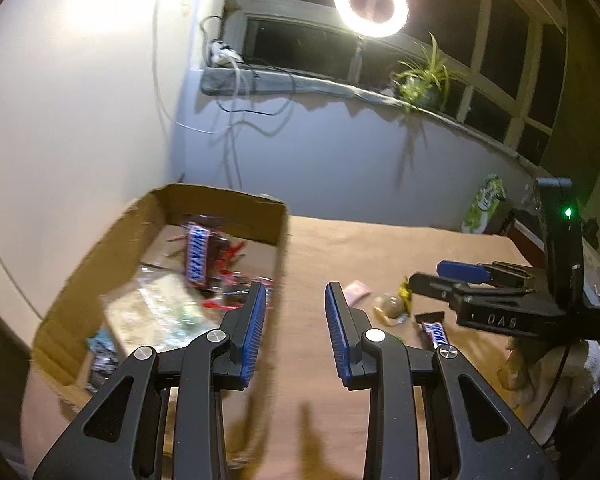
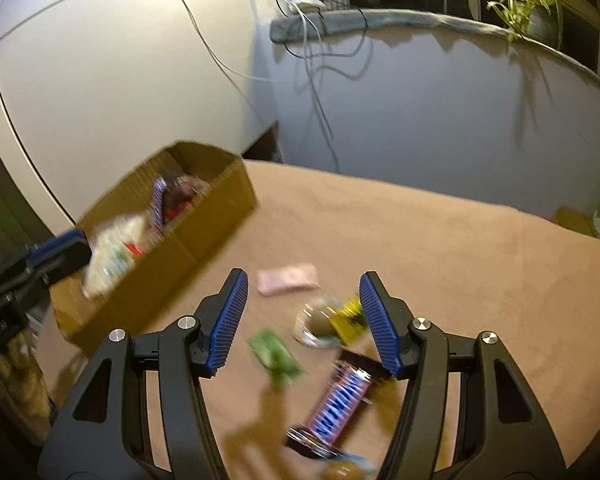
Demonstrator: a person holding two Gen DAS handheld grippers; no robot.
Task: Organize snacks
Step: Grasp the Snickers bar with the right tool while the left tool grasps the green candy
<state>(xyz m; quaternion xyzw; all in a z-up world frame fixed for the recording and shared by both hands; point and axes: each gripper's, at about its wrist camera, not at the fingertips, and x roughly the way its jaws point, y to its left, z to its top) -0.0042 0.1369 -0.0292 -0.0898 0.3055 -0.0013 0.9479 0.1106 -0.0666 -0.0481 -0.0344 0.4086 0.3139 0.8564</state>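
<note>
Near the left edge of the tan tabletop (image 2: 440,232) I see the open cardboard box (image 2: 168,268), pushed up close to the white wall panel. Inside it a Snickers bar (image 1: 198,256) leans on end over a heap of dark and red wrappers, with a clear bag of pale snacks (image 1: 160,312) in front of it.

My left gripper (image 1: 296,292) hangs above the tabletop just off the box's right wall, its blue-padded jaws spread wide with nothing between them. From its camera I also see my right gripper from the side, out toward the tabletop's right edge, above the loose snacks.

My right gripper (image 2: 304,280) is likewise spread wide and empty, pointing down at the scattered items on the bare tabletop. Between its fingers lie a pink packet (image 2: 288,278), a round clear-wrapped treat (image 2: 318,322) touching a yellow wrapper (image 2: 346,316), a green packet (image 2: 276,356), and a second Snickers bar (image 2: 338,400) lying diagonally nearest the camera. The bar's upper end sits just beside the right finger; whether they touch I cannot tell through the motion blur. All of these lie well apart from the box.

Along the far wall runs a window sill (image 1: 300,80) carrying a potted plant (image 1: 424,76), a ring light (image 1: 370,4) and loose cables.
</note>
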